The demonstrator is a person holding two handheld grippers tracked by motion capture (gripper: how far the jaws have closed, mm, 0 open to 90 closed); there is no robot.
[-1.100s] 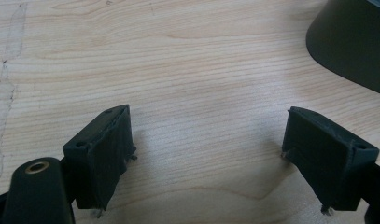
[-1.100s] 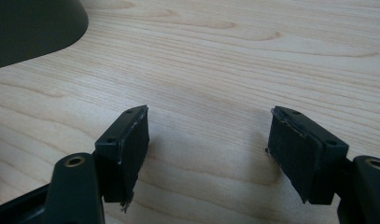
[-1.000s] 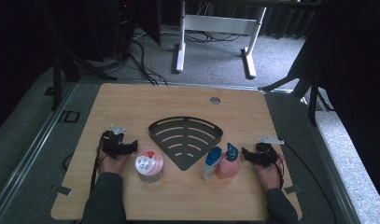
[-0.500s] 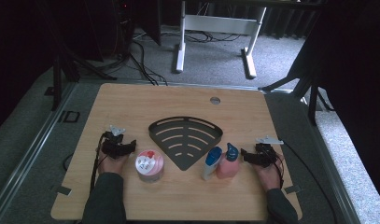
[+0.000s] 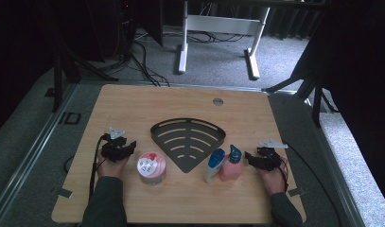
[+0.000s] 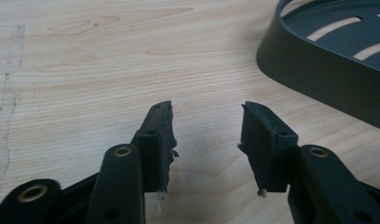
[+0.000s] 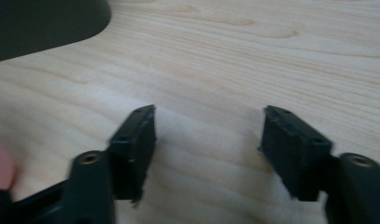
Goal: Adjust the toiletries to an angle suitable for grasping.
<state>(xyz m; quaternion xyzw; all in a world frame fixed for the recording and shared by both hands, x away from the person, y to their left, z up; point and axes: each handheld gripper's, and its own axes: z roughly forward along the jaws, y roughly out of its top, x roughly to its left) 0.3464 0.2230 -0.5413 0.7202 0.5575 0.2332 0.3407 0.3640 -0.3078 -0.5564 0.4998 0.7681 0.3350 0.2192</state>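
Note:
A dark fan-shaped slotted tray lies in the middle of the wooden table. Left of its tip stands a pink-lidded round tub. Right of the tip are a white tube with a blue cap and a pink bottle with a blue top. My left gripper rests on the table just left of the tub, open, nothing between its jaws; the tray's wall shows to its upper right. My right gripper sits open just right of the pink bottle, jaws empty.
A round grommet hole sits near the table's far edge. Behind the table are a white desk frame and cables on grey carpet. Metal rails run along both sides of the table. A dark tray corner lies at the right gripper view's upper left.
The right gripper has edged slightly left toward the pink bottle. The left hand has barely shifted. Nothing was grasped or released.

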